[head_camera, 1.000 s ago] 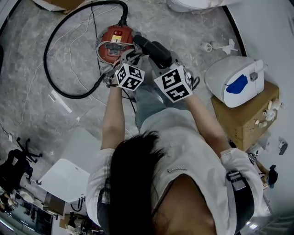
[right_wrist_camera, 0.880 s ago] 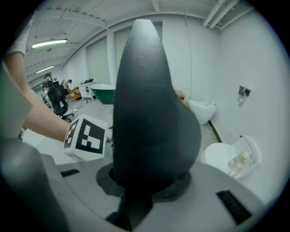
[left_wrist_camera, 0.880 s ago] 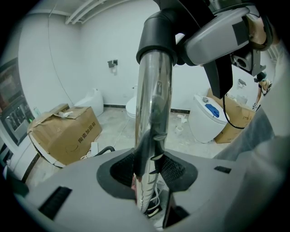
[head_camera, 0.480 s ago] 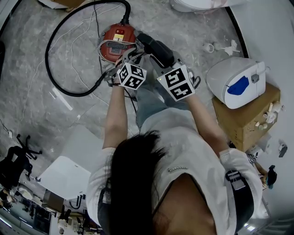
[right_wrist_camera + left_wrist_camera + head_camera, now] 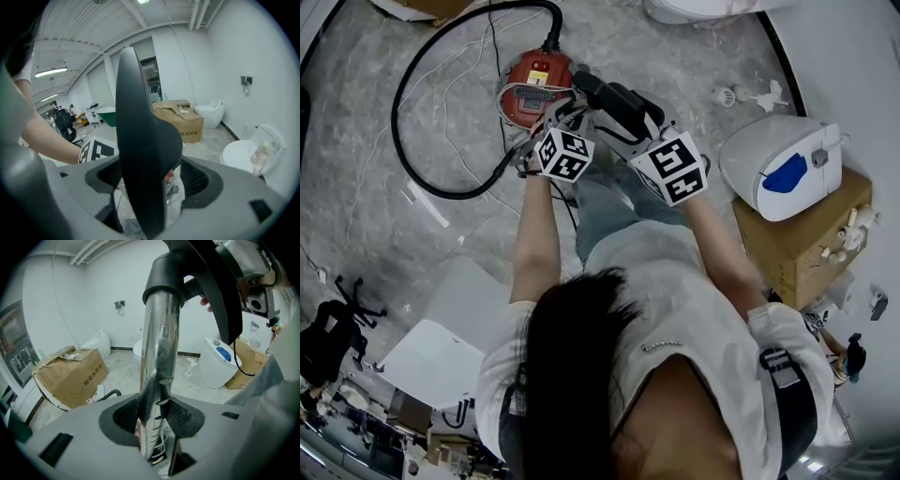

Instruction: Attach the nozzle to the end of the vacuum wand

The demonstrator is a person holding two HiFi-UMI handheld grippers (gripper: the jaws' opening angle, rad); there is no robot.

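Writing: vacuum canister (image 5: 539,86) carries a pale label (print too small to read); cardboard box (image 5: 70,376) shows dark printed characters.
Left gripper (image 5: 152,416): jaws clamped on the chrome wand (image 5: 159,343).
Right gripper (image 5: 150,180): jaws opening, black nozzle (image 5: 140,140) between them, gap on one side.
Nozzle: collar sits over the wand's end.
Room: bare floor (image 5: 375,234) outside the hose (image 5: 408,159) loop.

Wand (image 5: 158,343) in my left gripper (image 5: 152,416): polished chrome metal, mirror-glossy. Nozzle (image 5: 140,140): black plastic, smooth, matt. Shell of my gripper: grey matt plastic; pads (image 5: 123,415) black, finely ribbed. Box (image 5: 70,373): plain cardboard. Floor (image 5: 356,187): glossy marbled stone.
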